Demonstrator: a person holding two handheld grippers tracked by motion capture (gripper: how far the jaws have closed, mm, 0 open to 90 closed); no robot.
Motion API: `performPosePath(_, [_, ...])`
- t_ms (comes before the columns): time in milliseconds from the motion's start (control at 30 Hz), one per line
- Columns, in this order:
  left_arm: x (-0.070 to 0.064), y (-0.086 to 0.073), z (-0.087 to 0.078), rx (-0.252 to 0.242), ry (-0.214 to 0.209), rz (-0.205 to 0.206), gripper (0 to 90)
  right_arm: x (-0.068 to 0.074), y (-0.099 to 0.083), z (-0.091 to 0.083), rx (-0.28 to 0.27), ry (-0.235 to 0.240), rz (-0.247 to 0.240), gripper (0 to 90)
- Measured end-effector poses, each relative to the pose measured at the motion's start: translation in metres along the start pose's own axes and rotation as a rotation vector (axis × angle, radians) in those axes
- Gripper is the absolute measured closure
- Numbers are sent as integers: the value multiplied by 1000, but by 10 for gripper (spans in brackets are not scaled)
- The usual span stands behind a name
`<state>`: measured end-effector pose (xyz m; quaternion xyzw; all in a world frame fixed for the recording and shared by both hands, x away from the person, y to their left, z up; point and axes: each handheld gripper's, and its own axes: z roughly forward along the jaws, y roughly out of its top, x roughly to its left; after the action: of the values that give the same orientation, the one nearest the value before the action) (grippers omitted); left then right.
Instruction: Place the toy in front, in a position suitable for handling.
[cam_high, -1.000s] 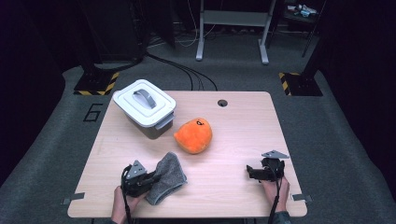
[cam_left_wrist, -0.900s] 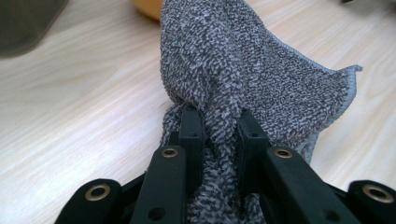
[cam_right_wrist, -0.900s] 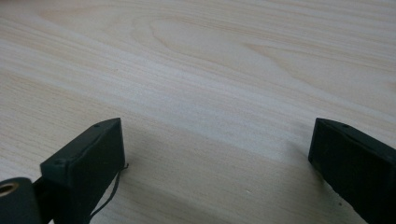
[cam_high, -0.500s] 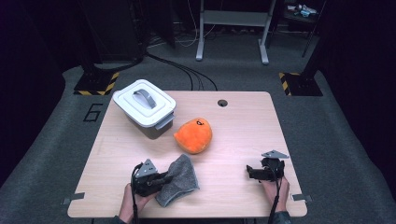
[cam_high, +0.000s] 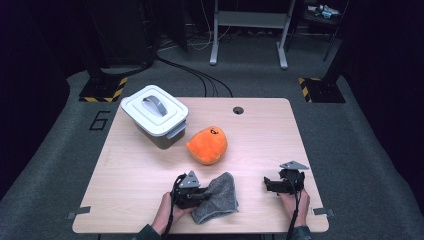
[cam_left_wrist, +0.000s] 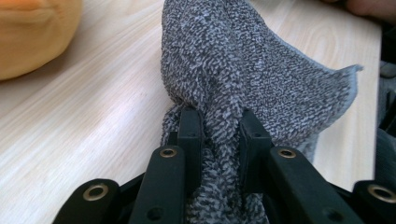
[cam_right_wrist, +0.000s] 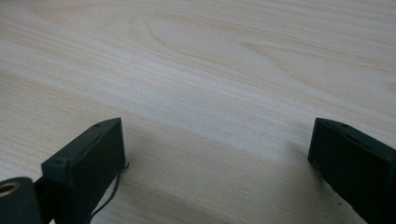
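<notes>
A grey terry cloth (cam_high: 218, 197) lies bunched on the wooden table (cam_high: 125, 175) near its front edge. My left gripper (cam_high: 199, 194) is shut on the cloth's left end; the left gripper view has a fold of the cloth (cam_left_wrist: 243, 70) pinched between the two black jaws of this gripper (cam_left_wrist: 217, 135), and the rest drapes away across the wood. My right gripper (cam_high: 270, 184) rests low at the front right, open, with bare tabletop between its jaws (cam_right_wrist: 217, 149). An orange plush toy (cam_high: 207, 145) sits just behind the cloth, its edge (cam_left_wrist: 32, 32) at the upper left of the left gripper view.
A white lidded bin with a grey handle (cam_high: 155, 116) stands at the back left of the table. A round cable hole (cam_high: 238, 110) sits near the far edge. Dark floor, cables and stand legs surround the table.
My left gripper has dragged the grey cloth to the right along the front of the table, toward the middle. The right gripper has stayed in place.
</notes>
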<state>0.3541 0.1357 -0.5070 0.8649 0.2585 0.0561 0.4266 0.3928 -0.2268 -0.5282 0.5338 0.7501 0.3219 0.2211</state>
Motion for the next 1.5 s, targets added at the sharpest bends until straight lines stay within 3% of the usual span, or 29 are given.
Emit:
performPosePath(167, [0, 3, 13, 16, -4, 8, 686, 0, 0, 0, 2, -4, -4, 33])
performPosePath(267, [0, 4, 11, 27, -3, 17, 588, 0, 0, 0, 3, -3, -4, 33])
performPosePath(400, [0, 3, 0, 20, 41, 16, 340, 0, 0, 0, 5, 1, -1, 30])
performPosePath(533, [4, 2, -12, -5, 57, -15, 188, 0, 0, -1, 1, 8, 13, 30])
performPosePath(667, [6, 1, -26, -30, 94, -27, 128, 0, 1, -4, -5, 21, 13, 30])
performPosePath(867, [14, -7, -48, -50, 139, -55, 104, 14, 10, -14, -20, 52, -29, 32])
performPosePath(933, [17, -11, -56, -50, 183, -52, 104, 21, 14, -18, -27, 74, -32, 33])
performPosePath(1033, [25, -23, -68, -49, 230, -82, 103, 34, 19, -23, -34, 117, -53, 36])
performPosePath(1267, [42, -52, -83, -30, 357, -131, 103, 83, 28, -25, -17, 228, -149, 32])
performPosePath(1500, [60, -73, -89, -15, 431, -206, 103, 136, 33, -30, -16, 327, -258, 28])
